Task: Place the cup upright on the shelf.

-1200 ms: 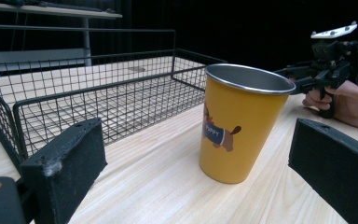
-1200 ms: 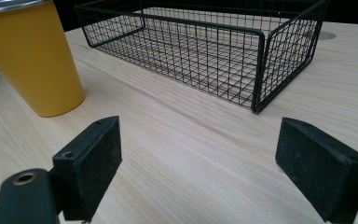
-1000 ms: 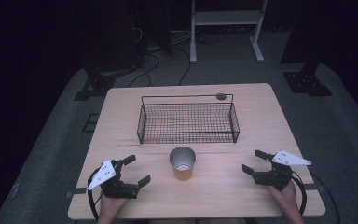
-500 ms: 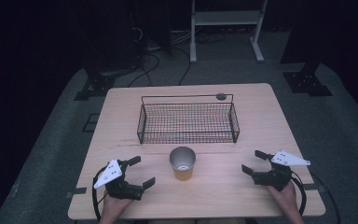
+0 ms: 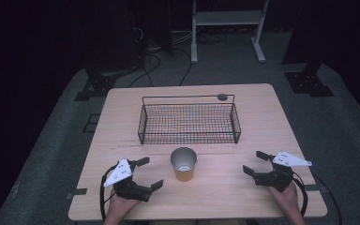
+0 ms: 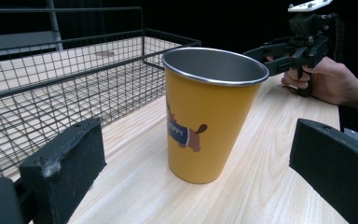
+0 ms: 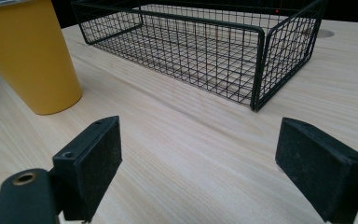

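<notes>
high view: the left gripper (image 5: 146, 173), jaws wide apart, has swung toward the yellow cup (image 5: 183, 164), likely lining up a grasp; the right gripper (image 5: 256, 162) waits, jaws apart.

In the right gripper view the tongs (image 7: 196, 170) stand wide apart, their two black pads rising from the bottom with bare pale wood of the desk (image 7: 191, 140) between them and nothing held. An orange cup (image 7: 32, 60) stands upright on the desk at the upper left, beyond the left pad and apart from it. A black wire basket (image 7: 205, 42) sits farther back across the top, empty as far as its mesh floor shows, its near corner post ahead of the right pad.
</notes>
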`<state>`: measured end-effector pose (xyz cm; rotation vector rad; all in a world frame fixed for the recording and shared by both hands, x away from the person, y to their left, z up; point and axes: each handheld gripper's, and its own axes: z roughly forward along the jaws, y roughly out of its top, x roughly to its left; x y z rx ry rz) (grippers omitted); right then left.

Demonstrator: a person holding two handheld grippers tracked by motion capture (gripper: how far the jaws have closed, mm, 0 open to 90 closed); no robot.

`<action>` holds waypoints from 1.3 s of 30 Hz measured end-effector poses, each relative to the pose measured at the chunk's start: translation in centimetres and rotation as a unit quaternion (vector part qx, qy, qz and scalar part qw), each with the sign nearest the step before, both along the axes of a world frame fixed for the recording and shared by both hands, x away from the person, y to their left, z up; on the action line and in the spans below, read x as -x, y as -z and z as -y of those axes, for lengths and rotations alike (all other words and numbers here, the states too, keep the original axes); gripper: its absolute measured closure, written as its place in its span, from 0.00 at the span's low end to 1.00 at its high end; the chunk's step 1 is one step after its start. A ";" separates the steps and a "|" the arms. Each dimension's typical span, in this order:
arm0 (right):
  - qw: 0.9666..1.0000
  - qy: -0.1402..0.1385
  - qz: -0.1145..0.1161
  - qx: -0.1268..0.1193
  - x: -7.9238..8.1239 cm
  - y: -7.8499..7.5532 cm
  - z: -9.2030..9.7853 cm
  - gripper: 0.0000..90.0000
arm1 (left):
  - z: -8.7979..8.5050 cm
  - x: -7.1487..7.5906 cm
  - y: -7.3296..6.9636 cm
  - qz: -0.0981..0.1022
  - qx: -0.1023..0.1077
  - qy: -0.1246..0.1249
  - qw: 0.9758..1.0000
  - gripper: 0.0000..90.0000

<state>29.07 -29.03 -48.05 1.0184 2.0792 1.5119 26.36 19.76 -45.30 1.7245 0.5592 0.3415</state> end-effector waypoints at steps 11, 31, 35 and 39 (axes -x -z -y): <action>1.000 -0.001 0.000 0.001 0.0 0.0 0.0 0.15 | 1.7 -0.2 -0.4 -0.003 -0.014 0.023 1.000 0.03; 1.000 -0.002 0.001 0.001 0.0 0.0 -0.1 0.15 | 3.9 -1.2 -0.7 -0.006 -0.031 0.048 0.998 0.03; 1.000 -0.002 0.002 0.002 0.0 0.0 -0.1 0.15 | 4.3 -1.5 -0.7 -0.007 -0.031 0.053 0.998 0.03; 1.000 -0.002 0.002 0.001 0.0 0.0 -0.1 0.15 | 4.8 -1.7 -0.7 -0.007 -0.034 0.056 0.998 0.03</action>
